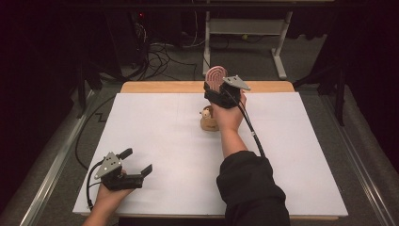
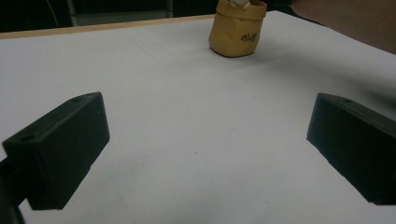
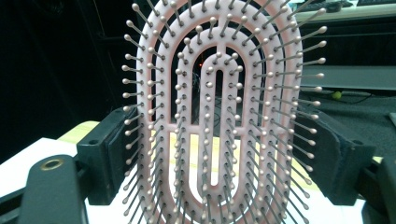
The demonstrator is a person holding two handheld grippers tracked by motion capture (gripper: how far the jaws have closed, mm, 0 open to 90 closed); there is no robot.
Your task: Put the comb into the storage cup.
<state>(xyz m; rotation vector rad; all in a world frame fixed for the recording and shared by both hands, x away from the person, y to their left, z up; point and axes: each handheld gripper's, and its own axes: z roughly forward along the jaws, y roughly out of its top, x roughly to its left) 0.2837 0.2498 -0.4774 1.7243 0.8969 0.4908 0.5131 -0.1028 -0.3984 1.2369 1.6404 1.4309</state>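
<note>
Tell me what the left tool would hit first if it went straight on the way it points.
Probably the tan pouch: the open left tool faces bare white sheet until there, slightly right of centre.

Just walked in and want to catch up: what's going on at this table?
A person works with a gripper in each hand. The right gripper holds a pink hairbrush upright above the far side of the white table, over a small tan pouch. The left gripper rests open and empty near the front edge.
</note>
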